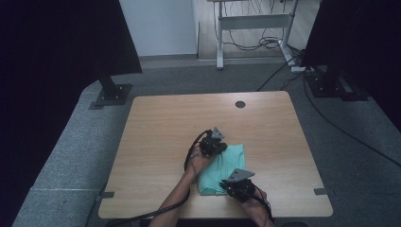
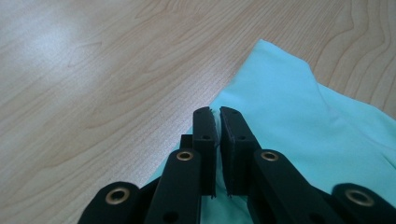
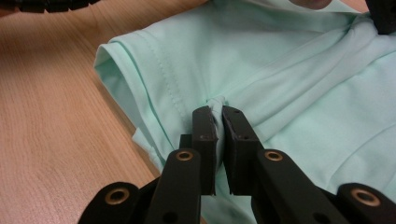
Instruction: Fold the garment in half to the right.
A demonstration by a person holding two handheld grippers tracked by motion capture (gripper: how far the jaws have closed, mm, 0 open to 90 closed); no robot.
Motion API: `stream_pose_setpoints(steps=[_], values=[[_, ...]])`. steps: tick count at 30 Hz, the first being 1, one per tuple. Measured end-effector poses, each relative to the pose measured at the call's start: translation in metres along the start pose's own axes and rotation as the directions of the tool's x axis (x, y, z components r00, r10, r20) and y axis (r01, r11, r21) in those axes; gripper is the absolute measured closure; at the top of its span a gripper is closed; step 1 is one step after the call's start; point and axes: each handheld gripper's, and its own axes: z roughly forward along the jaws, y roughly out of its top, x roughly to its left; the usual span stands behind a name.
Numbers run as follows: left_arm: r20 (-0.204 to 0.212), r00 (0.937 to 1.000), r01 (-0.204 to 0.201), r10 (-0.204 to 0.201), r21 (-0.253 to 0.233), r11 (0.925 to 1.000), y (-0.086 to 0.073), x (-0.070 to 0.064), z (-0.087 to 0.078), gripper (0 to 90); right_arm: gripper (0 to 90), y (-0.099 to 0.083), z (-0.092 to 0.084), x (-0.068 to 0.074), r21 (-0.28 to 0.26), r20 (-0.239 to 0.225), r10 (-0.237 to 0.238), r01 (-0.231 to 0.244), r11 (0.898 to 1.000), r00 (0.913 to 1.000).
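Your left gripper (image 2: 217, 114) pinches the mint shirt's (image 2: 299, 121) edge; your right gripper (image 3: 218, 113) pinches a fold beside its hem, on the table (image 1: 156, 123).

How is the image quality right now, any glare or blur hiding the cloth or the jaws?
High view: dim and soft, dark panels at both sides, the mint cloth still readable on the table. Left gripper view: pale glare on the wood at upper left, the left gripper sharp. Right gripper view: evenly lit, the right gripper and seams clear, far edge blurred.
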Motion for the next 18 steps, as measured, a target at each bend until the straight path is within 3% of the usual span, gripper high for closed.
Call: stream_pose_setpoints(steps=[6,18], values=[[-0.019,0.9997,-0.019,0.018,-0.026,0.9995,0.006,-0.002,-0.003,85.9,83.5,0.000,-0.008,-0.004,-0.020,-0.001,0.005,-0.005,1.000,1.0000],[-0.018,0.9982,-0.059,0.058,-0.086,0.9946,0.026,-0.013,-0.013,85.9,83.5,0.008,-0.035,-0.008,-0.066,0.004,-0.005,0.006,0.998,1.0000]])
